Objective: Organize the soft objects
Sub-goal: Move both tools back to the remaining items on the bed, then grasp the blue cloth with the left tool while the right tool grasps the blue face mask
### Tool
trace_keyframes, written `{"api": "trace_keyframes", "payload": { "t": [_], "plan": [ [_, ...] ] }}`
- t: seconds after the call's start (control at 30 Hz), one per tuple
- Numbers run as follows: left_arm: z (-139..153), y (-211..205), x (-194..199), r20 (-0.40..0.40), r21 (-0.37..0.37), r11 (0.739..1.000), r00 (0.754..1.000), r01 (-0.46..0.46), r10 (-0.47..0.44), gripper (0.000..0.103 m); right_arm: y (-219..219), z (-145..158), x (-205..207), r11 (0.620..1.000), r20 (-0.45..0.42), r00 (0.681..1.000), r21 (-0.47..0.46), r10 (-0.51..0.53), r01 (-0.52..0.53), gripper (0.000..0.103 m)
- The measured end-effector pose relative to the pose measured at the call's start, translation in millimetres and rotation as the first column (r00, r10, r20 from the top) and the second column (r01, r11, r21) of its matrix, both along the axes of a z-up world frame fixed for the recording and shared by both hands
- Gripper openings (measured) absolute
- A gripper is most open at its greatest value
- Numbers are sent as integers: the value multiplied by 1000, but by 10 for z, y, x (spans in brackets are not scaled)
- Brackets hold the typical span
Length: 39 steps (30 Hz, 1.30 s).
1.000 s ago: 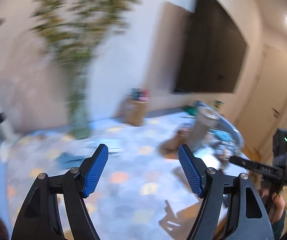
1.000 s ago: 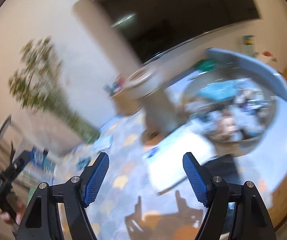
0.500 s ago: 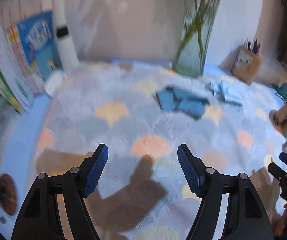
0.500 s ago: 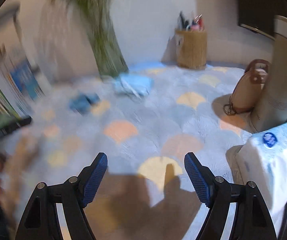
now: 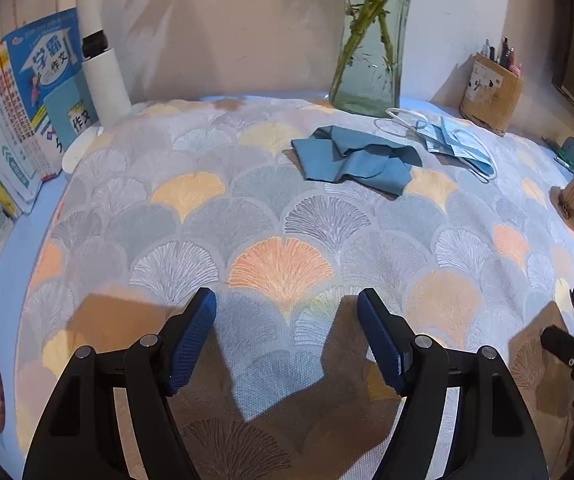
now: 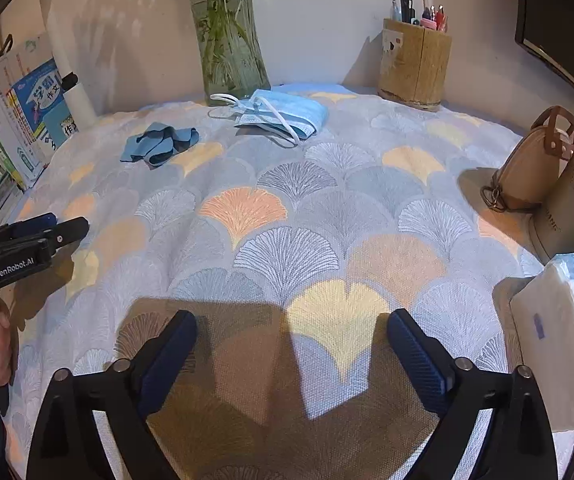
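Note:
A crumpled blue-grey cloth (image 5: 357,160) lies on the patterned tablecloth (image 5: 279,240) at the far middle; it also shows in the right wrist view (image 6: 159,145). A light blue face mask (image 5: 457,145) with white ear loops lies just right of it, in front of the vase; it also shows in the right wrist view (image 6: 283,115). My left gripper (image 5: 287,332) is open and empty above the near part of the cloth-covered table. My right gripper (image 6: 292,354) is open and empty too, well short of both soft items.
A glass vase (image 6: 227,36) with green stems stands at the back. A wooden pen holder (image 6: 413,64) is at the back right. Books (image 5: 23,92) and a white tube (image 5: 103,76) stand at the left. A brown pouch (image 6: 535,164) and a tissue pack (image 6: 563,344) sit at the right.
Both cameras have swung down from the wall and room to the table and steadied. The cloth and mask came into clear view. Both grippers stayed open.

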State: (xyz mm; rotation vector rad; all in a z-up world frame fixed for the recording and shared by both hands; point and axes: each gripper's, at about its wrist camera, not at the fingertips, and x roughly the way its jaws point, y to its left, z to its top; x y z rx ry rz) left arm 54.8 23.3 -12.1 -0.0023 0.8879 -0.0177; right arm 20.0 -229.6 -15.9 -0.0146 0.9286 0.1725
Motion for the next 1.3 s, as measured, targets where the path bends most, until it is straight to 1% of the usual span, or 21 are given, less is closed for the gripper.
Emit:
{"api": "trace_keyframes", "payload": {
  "t": [0.07, 0.13, 0.2, 0.27, 0.33, 0.4, 0.43, 0.5, 0.53, 0.57, 0.63, 0.73, 0.8, 0.9, 1.0, 1.03, 1.1, 1.13, 1.2, 1.23, 1.3],
  "plan": [
    [39, -23, 21, -45, -1, 1000, 999, 15, -15, 71, 11, -13, 13, 1000, -17, 1000, -9, 1, -1, 103],
    [180, -57, 13, -59, -22, 999, 997, 43, -44, 71, 55, -22, 43, 999, -51, 999, -42, 13, -16, 103],
    [447, -146, 60, -56, -4, 997, 996, 72, -73, 71, 89, -13, 109, 997, -117, 993, -68, 33, -41, 103],
    [641, -243, 161, -46, -4, 994, 993, 108, -108, 75, 117, 17, 280, 994, -238, 969, -76, 63, -83, 103],
    [792, -349, 296, -16, -15, 991, 991, 135, -135, 79, 114, 84, 420, 994, -274, 959, -60, 72, -92, 103],
    [853, -478, 517, 42, -35, 986, 986, 162, -160, 85, 90, 218, 607, 997, -244, 967, -13, 75, -81, 103],
    [815, -524, 616, 62, -33, 987, 986, 157, -155, 85, 75, 270, 695, 997, -229, 971, 16, 75, -74, 103],
    [695, -631, 756, 100, 50, 993, 988, 109, -114, 85, 7, 367, 926, 992, -187, 980, 121, 64, -41, 103],
    [581, -707, 857, 117, 133, 989, 989, 70, -85, 85, -41, 386, 1023, 984, -170, 984, 174, 49, -19, 103],
    [517, -730, 907, 124, 138, 988, 988, 75, -92, 85, -99, 387, 1124, 974, -149, 988, 227, 24, 11, 103],
    [365, -697, 1032, 101, 64, 992, 988, 110, -117, 85, -198, 330, 1305, 960, -86, 995, 272, -40, 62, 103],
    [199, -550, 1145, 69, -57, 992, 992, 113, -109, 85, -206, 210, 1507, 939, -89, 995, 334, -53, 80, 103],
    [108, -492, 1186, 38, -86, 991, 994, 102, -99, 85, -207, 149, 1658, 916, -93, 994, 390, -58, 90, 103],
    [77, -482, 1197, 8, -116, 989, 996, 93, -92, 85, -158, 128, 1788, 913, -71, 994, 392, -88, 109, 103],
    [69, -510, 1177, 5, -103, 990, 996, 93, -93, 85, -56, 115, 1858, 920, -32, 992, 371, -125, 128, 103],
    [66, -521, 1174, 5, -97, 991, 996, 92, -92, 85, 9, 117, 1879, 933, -20, 991, 335, -136, 135, 101],
    [54, -537, 1176, 3, -81, 993, 996, 90, -90, 83, 106, 135, 1877, 954, -4, 993, 277, -119, 115, 82],
    [45, -547, 1187, 1, -75, 993, 996, 90, -90, 83, 182, 135, 1878, 967, 6, 994, 233, -110, 105, 78],
    [37, -581, 1198, 1, -48, 995, 996, 89, -89, 81, 245, 134, 1858, 980, 24, 994, 172, -108, 102, 57],
    [36, -594, 1194, 2, -36, 995, 996, 90, -90, 80, 269, 137, 1852, 982, 30, 994, 162, -104, 97, 50],
    [47, -640, 1168, 22, -12, 995, 994, 103, -103, 64, 267, 140, 1836, 982, 43, 995, 171, -93, 84, 46]
  ]
}}
